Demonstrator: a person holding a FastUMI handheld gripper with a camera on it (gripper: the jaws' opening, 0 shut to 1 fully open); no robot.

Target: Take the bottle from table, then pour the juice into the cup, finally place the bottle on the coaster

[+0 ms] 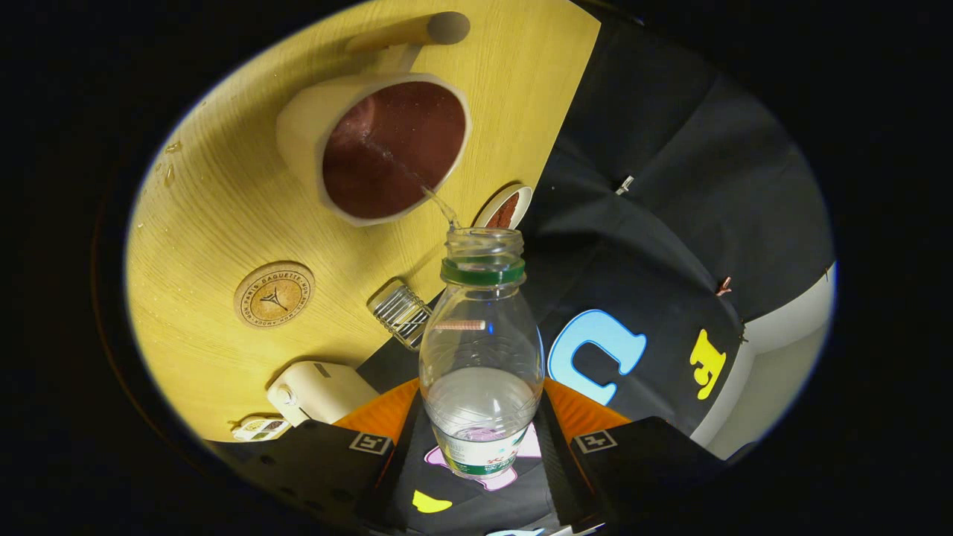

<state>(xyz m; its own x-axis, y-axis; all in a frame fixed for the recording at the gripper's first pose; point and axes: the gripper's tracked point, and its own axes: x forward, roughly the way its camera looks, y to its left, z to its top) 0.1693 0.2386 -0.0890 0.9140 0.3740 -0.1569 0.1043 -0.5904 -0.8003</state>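
The bottle (481, 357) is being clamped at its lower body between both fingers of the gripper (480, 447), closed just to its width, tipped so a thin stream is being sent from its mouth toward 11 o'clock into the cup (372, 149). The coaster (274, 294) is lying bare on the table (216, 223) at 10 o'clock, short of the cup. Risk is being judged: the stream is entering close to the near rim, so any wobble or added tilt could spill juice onto the table.
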